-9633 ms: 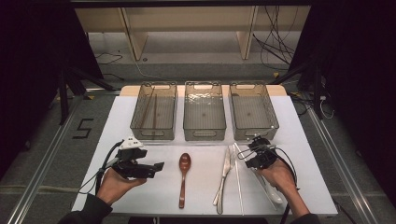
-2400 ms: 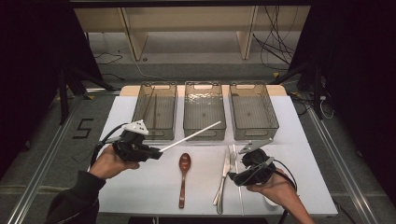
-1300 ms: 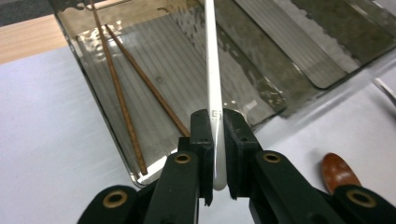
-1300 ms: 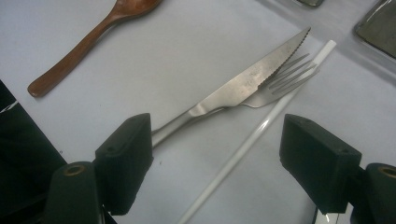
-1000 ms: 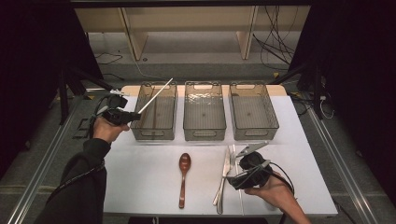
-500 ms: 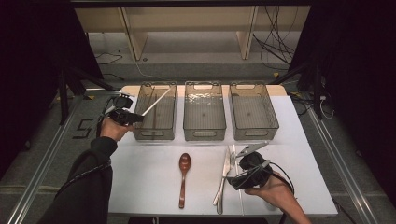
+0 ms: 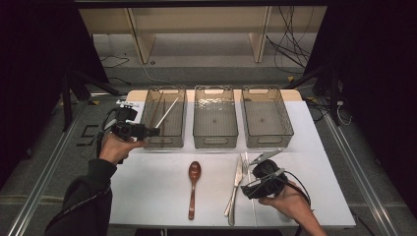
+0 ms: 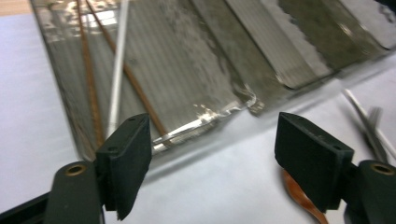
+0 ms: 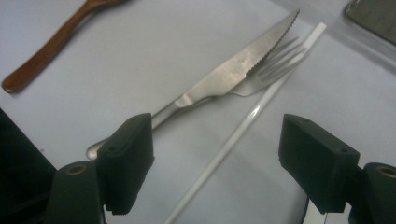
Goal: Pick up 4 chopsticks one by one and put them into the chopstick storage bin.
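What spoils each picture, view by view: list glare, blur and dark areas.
High view: black surroundings, evenly lit white table. Left gripper view: glare on the left bin wall, soft focus overall. Right gripper view: knife gleams, near jaws blurred.

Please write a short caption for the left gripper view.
Open left gripper facing the bin with one white chopstick inside.

Bright table, dark surroundings, soft blur
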Action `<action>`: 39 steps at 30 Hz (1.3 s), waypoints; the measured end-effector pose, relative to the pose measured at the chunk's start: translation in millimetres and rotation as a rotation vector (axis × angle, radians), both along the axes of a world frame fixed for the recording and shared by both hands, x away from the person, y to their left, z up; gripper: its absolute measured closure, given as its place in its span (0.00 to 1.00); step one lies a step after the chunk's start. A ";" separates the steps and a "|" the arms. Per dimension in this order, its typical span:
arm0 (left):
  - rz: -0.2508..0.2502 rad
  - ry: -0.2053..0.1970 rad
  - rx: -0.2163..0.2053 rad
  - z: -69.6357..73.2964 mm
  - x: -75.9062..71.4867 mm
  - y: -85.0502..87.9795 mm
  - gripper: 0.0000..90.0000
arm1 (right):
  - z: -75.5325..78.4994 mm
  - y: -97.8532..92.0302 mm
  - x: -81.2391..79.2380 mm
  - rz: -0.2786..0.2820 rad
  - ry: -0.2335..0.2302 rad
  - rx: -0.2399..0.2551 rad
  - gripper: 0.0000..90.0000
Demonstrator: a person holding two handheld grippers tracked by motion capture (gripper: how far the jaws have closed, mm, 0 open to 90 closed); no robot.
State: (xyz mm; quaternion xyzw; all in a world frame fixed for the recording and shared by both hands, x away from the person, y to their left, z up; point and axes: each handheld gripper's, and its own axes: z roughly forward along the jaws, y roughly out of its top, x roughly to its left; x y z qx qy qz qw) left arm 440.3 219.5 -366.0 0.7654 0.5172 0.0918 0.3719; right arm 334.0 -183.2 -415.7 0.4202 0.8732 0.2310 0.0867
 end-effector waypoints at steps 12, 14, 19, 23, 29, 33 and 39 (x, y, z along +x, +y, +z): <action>-0.086 -0.035 -0.013 -11.3 -49.1 -15.0 0.21 | -20.8 3.9 9.7 -0.022 0.061 -0.110 0.42; -0.093 -0.040 -0.021 -12.8 -57.0 -15.0 0.21 | -23.9 4.9 12.0 -0.029 0.072 -0.120 0.45; -0.107 -0.055 -0.040 -18.3 -73.6 -14.8 0.20 | -29.6 6.0 16.2 -0.034 0.106 -0.140 0.50; -0.120 -0.048 -0.016 -27.0 -81.1 -18.3 0.19 | -33.7 7.7 18.9 -0.038 0.129 -0.150 0.52; -0.129 -0.041 -0.001 -31.2 -87.9 -21.2 0.19 | -37.0 8.4 22.7 -0.039 0.144 -0.180 0.56; -0.138 -0.038 0.011 -32.7 -90.8 -21.5 0.19 | -39.5 7.7 24.7 -0.040 0.156 -0.188 0.57; -0.143 -0.035 0.016 -33.9 -94.0 -22.7 0.18 | -41.9 11.2 26.0 -0.027 0.161 -0.207 0.58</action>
